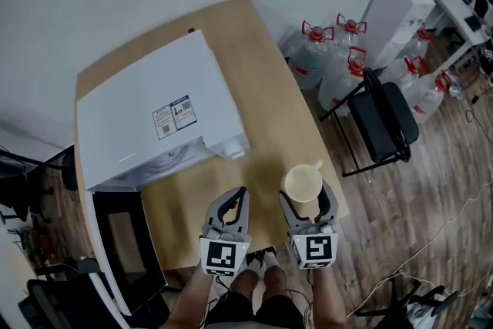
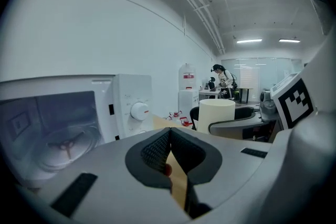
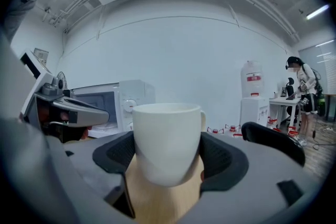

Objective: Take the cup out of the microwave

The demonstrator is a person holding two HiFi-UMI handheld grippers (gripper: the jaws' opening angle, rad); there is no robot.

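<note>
Right tool round cup — handle half-hidden

mw on table | cup front-right of mw | chair r of table

left tool: jaws pressed together, nothing between | right tool: jaws clamped on both sides of upright cup | both tools side by side, pointing forward

Wooden table, a white microwave on its left part.
</note>
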